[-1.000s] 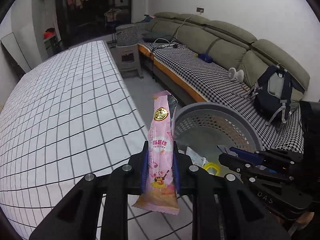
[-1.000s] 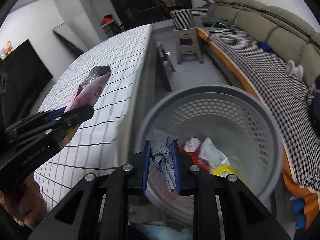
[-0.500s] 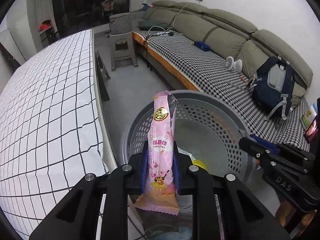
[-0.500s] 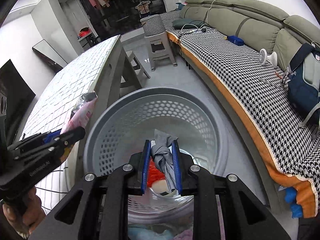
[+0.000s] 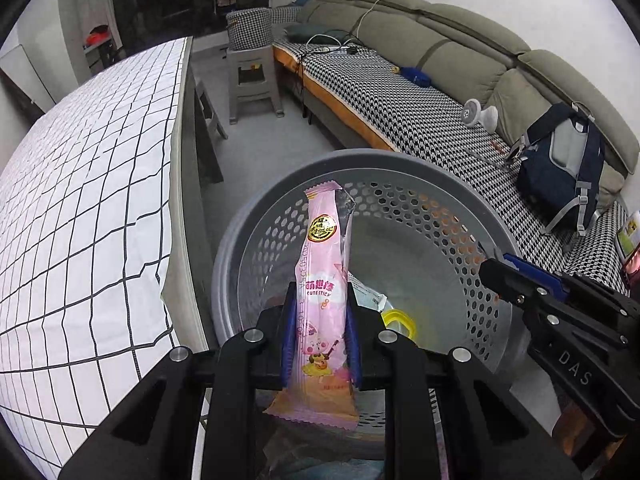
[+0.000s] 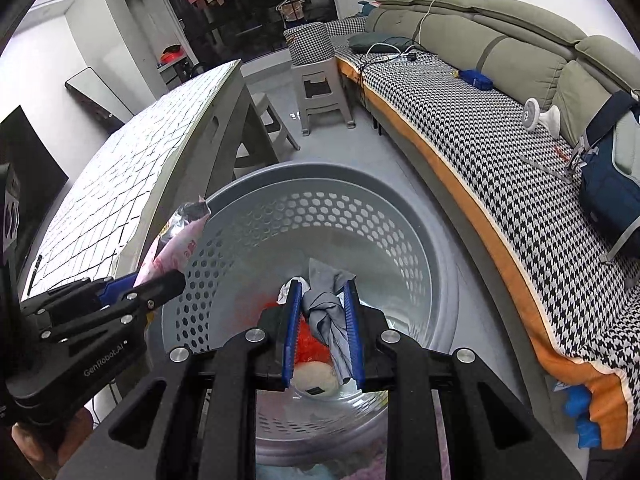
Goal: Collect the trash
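My left gripper is shut on a pink snack wrapper and holds it upright over the grey perforated basket. My right gripper is shut on a crumpled grey wrapper and holds it over the same basket. Trash lies in the basket's bottom: a yellow ring, a white paper piece, a red piece and a pale round lump. The left gripper with the pink wrapper shows at the left of the right wrist view; the right gripper shows at the right of the left wrist view.
A table with a white checked cloth stands left of the basket. A sofa with houndstooth cover runs along the right, with a dark backpack on it. A grey stool stands behind.
Both grippers have moved from beside the table to over the basket, each still holding its wrapper. The basket now fills the middle of both views.
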`<control>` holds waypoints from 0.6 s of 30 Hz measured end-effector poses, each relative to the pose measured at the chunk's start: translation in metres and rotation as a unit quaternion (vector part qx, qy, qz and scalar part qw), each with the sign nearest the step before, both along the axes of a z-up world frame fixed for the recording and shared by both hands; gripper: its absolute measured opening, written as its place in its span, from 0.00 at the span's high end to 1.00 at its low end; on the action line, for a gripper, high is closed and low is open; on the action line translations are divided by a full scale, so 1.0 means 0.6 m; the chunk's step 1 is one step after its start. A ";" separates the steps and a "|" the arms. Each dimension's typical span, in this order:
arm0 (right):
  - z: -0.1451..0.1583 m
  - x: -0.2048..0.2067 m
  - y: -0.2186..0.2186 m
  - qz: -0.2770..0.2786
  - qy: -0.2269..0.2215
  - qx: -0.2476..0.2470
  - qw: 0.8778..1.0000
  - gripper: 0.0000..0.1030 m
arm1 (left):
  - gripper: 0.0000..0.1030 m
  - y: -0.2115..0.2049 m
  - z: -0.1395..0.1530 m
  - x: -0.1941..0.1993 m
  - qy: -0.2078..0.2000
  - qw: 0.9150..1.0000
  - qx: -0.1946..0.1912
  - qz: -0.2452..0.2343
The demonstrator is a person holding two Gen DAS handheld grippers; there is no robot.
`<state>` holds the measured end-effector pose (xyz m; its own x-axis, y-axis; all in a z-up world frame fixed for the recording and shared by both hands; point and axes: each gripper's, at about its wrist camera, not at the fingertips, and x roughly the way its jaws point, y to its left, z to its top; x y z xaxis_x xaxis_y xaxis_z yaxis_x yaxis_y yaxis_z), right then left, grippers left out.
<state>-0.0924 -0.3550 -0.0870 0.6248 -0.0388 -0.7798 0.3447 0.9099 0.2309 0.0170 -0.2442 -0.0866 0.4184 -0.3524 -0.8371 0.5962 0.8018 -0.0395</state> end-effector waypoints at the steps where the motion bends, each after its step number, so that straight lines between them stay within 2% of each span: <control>1: 0.001 0.000 0.001 0.000 -0.001 -0.001 1.000 0.79 | 0.79 0.000 0.000 0.000 -0.001 1.000 0.000 -0.001; 5: 0.008 0.002 0.003 0.003 -0.007 -0.006 1.000 0.78 | 0.77 0.003 0.003 0.001 -0.003 1.000 0.000 0.003; 7: 0.012 0.001 0.005 0.001 -0.010 -0.012 1.000 0.66 | 0.72 0.003 0.004 0.000 -0.005 1.000 0.002 0.007; 8: 0.015 -0.001 0.006 -0.001 -0.015 -0.016 1.000 0.51 | 0.67 0.003 0.004 -0.001 -0.007 1.000 0.003 0.008; 9: 0.016 -0.005 0.006 -0.002 -0.022 -0.020 1.000 0.45 | 0.63 0.004 0.004 -0.002 -0.008 1.000 0.003 0.009; 11: 0.021 -0.009 0.008 -0.003 -0.028 -0.025 0.999 0.45 | 0.46 0.006 0.007 -0.004 -0.014 1.000 0.004 0.014; 18: 0.018 -0.014 0.009 -0.005 -0.025 -0.022 0.999 0.45 | 0.39 0.012 0.013 -0.007 -0.024 0.999 0.006 0.021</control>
<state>-0.1005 -0.3499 -0.0762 0.6628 -0.0787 -0.7447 0.3426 0.9161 0.2081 0.0126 -0.2372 -0.0787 0.4720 -0.3243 -0.8198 0.5630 0.8264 -0.0028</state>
